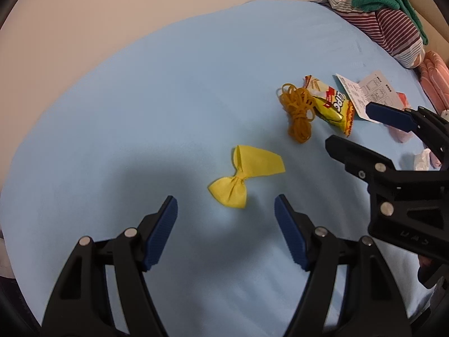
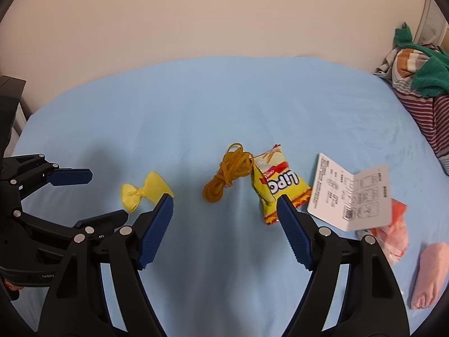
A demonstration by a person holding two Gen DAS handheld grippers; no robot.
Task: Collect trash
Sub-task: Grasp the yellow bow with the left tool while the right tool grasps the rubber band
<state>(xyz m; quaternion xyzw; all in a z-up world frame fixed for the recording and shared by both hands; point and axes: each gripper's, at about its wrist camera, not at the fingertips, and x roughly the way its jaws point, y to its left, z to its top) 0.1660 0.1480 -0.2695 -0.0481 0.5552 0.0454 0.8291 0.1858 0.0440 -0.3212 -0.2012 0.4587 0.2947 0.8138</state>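
On the light blue bed sheet (image 1: 140, 98) lie a yellow twisted wrapper (image 1: 244, 177), a bundle of brown rubber bands (image 1: 299, 109), a yellow snack packet (image 1: 334, 104) and a white printed leaflet (image 1: 367, 92). My left gripper (image 1: 226, 207) is open and empty, just short of the yellow wrapper. My right gripper (image 2: 224, 205) is open and empty, facing the rubber bands (image 2: 227, 172) and snack packet (image 2: 276, 185). The leaflet (image 2: 350, 193) and an orange-pink wrapper (image 2: 393, 233) lie to its right. The yellow wrapper (image 2: 144, 191) is by its left finger.
A pile of striped and green clothes (image 1: 378, 8) sits at the far right of the bed (image 2: 421, 90). A beige wall (image 2: 224, 14) runs behind the bed. A bare foot (image 2: 429, 275) rests on the sheet at the right.
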